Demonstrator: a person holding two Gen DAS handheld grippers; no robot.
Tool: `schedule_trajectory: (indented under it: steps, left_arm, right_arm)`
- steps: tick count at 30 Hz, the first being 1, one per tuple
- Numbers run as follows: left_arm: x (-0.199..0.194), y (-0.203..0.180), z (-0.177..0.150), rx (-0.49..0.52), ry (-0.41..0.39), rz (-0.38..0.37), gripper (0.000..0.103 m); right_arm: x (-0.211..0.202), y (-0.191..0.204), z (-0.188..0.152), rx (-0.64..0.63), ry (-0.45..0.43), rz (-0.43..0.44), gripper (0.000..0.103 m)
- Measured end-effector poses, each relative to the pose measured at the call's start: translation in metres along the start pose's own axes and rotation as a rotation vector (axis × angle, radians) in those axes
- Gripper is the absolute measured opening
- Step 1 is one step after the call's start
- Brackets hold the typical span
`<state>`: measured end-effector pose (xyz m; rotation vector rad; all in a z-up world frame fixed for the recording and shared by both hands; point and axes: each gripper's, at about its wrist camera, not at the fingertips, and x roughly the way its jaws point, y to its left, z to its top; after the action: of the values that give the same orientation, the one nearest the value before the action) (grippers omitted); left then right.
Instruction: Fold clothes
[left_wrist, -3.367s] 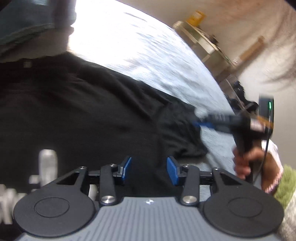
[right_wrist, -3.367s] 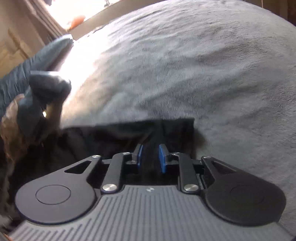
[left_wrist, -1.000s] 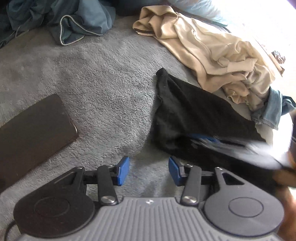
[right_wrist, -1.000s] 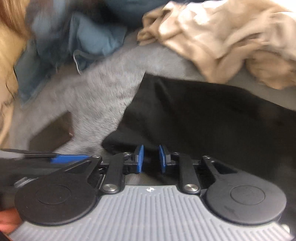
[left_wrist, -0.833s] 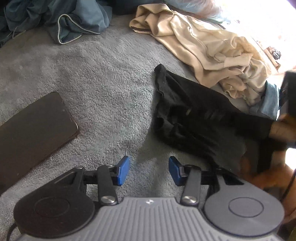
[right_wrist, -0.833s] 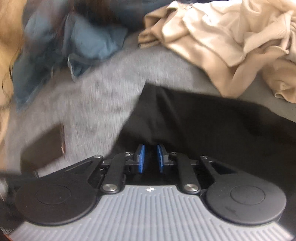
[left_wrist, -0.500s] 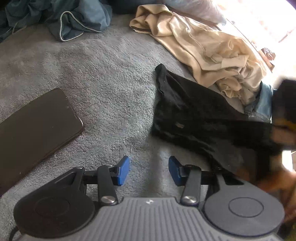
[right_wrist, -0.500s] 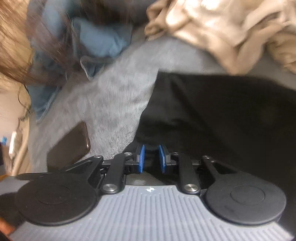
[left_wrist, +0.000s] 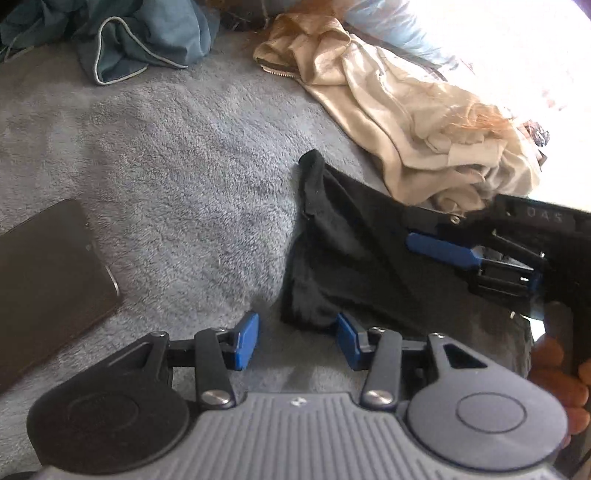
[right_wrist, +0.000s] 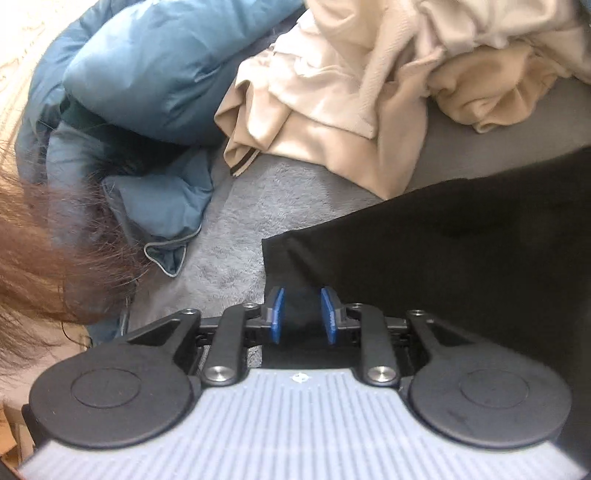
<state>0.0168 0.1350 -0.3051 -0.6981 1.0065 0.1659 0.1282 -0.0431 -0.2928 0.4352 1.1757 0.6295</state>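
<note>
Right gripper (right_wrist: 303, 314), jaws just parting around the black garment (left_wrist: 351, 251), left gripper (left_wrist: 297, 341) open and empty: released cloth may bunch.

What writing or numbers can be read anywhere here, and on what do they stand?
"0 A 5": pale characters on the black body of the right hand-held gripper, left wrist view; faint, so the reading is uncertain.
Small white mark on each gripper's grey ribbed housing: a symbol, too small to read.
Clothes and blanket: no text visible.
</note>
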Motion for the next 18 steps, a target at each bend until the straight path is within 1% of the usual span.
schedule_trajectory:
  steps: [1, 3, 4, 5, 6, 7, 8, 9, 10, 11, 13, 16, 17, 18]
  left_arm:
    - [0.001, 0.000, 0.001, -0.010, -0.004, 0.003, 0.044]
    - [0.002, 0.000, 0.002, -0.025, -0.015, 0.012, 0.034]
    - [0.002, 0.001, 0.002, -0.026, -0.018, 0.018, 0.032]
    - [0.003, 0.001, 0.002, -0.024, -0.020, 0.025, 0.026]
    - [0.004, 0.001, 0.002, -0.018, -0.024, 0.032, 0.021]
    - [0.004, 0.002, 0.001, -0.011, -0.027, 0.036, 0.021]
    - [0.005, 0.002, 0.001, -0.003, -0.031, 0.040, 0.018]
    - [0.006, 0.002, 0.000, 0.005, -0.037, 0.042, 0.015]
    - [0.006, 0.001, -0.001, 0.014, -0.042, 0.043, 0.015]
    - [0.007, 0.000, -0.002, 0.027, -0.049, 0.046, 0.013]
    - [0.007, -0.004, -0.005, 0.058, -0.065, 0.050, 0.009]
    - [0.008, -0.011, -0.009, 0.113, -0.086, 0.059, 0.006]
    - [0.007, -0.014, -0.010, 0.131, -0.095, 0.060, 0.006]
    - [0.004, -0.017, -0.010, 0.151, -0.110, 0.056, 0.006]
  right_arm:
    - [0.003, 0.005, 0.002, -0.018, 0.010, -0.001, 0.028]
    - [0.014, 0.014, 0.006, -0.062, 0.033, -0.008, 0.030]
    - [0.020, 0.021, 0.006, -0.088, 0.046, -0.027, 0.033]
    - [0.027, 0.029, 0.006, -0.121, 0.059, -0.054, 0.035]
    - [0.035, 0.038, 0.007, -0.161, 0.071, -0.082, 0.040]
    - [0.042, 0.047, 0.008, -0.201, 0.082, -0.111, 0.041]
    - [0.050, 0.054, 0.008, -0.240, 0.095, -0.141, 0.041]
    - [0.058, 0.061, 0.007, -0.276, 0.108, -0.172, 0.044]
    - [0.066, 0.067, 0.007, -0.312, 0.121, -0.204, 0.047]
    - [0.074, 0.072, 0.006, -0.349, 0.133, -0.239, 0.048]
    - [0.091, 0.080, 0.002, -0.419, 0.157, -0.317, 0.048]
    - [0.102, 0.081, -0.005, -0.447, 0.154, -0.359, 0.045]
    - [0.102, 0.081, -0.005, -0.447, 0.149, -0.362, 0.040]
    - [0.100, 0.079, -0.005, -0.439, 0.143, -0.358, 0.027]
